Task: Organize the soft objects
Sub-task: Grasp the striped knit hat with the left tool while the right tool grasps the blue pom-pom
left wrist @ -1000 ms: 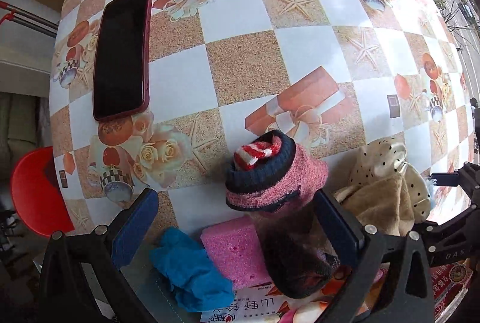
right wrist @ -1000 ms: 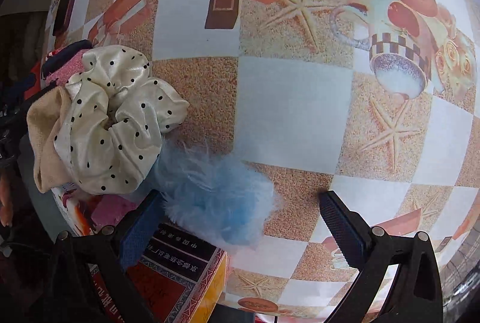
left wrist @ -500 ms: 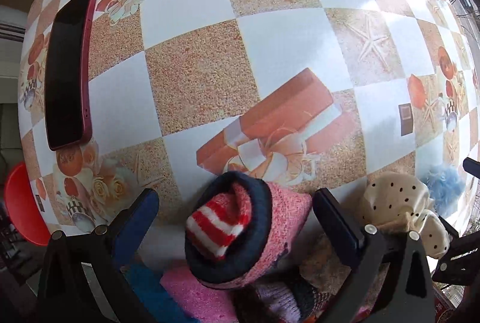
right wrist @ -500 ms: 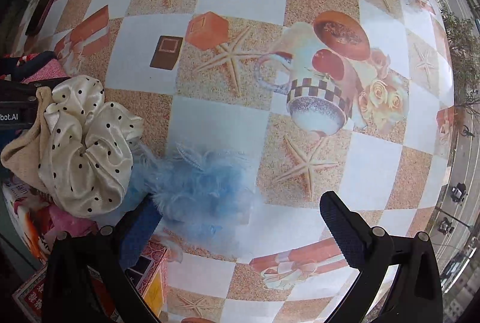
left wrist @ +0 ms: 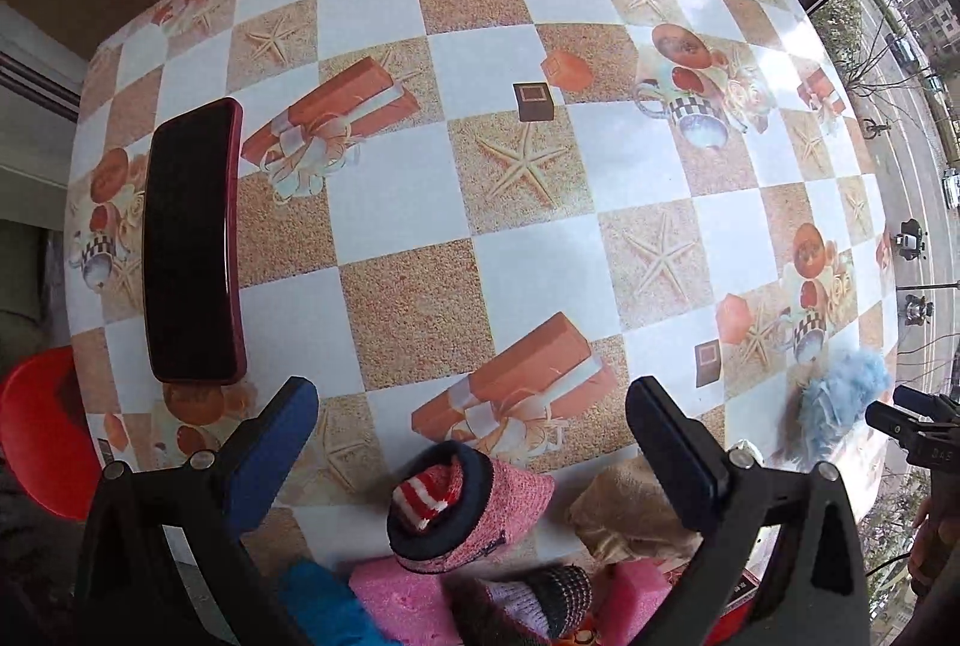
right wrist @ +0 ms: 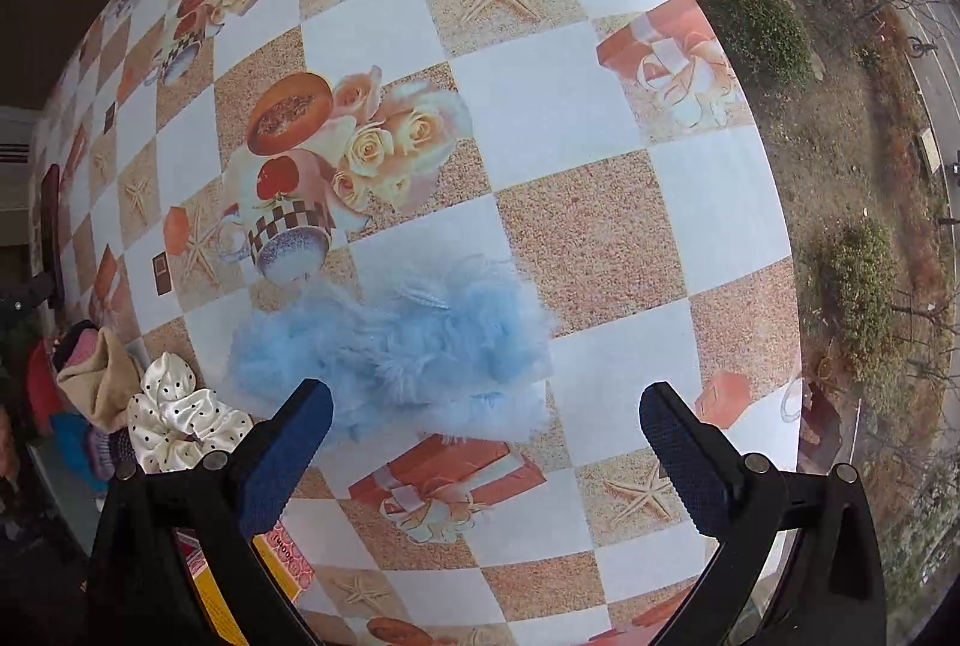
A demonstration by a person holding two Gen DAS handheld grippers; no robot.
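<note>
A fluffy light-blue scrunchie (right wrist: 408, 352) lies on the table just ahead of my open, empty right gripper (right wrist: 486, 436); it also shows in the left wrist view (left wrist: 840, 400). A white polka-dot scrunchie (right wrist: 180, 418) and a beige cloth (right wrist: 96, 382) lie to its left at the table edge. My left gripper (left wrist: 474, 436) is open and empty above a pink knitted sock roll with a dark cuff (left wrist: 468, 508). Pink sponges (left wrist: 402, 604), a blue cloth (left wrist: 318, 610) and the beige cloth (left wrist: 630, 514) lie around it.
A dark phone in a red case (left wrist: 192, 244) lies at the table's left. A red stool (left wrist: 36, 436) stands below the left edge. A printed box (right wrist: 270, 568) sits at the near edge. The table's right edge (right wrist: 774, 226) drops off to the outdoors.
Both grippers pulled back and up. The sock roll now sits lower in the left view. The right view swung right, so the blue scrunchie is centred between its fingers.
</note>
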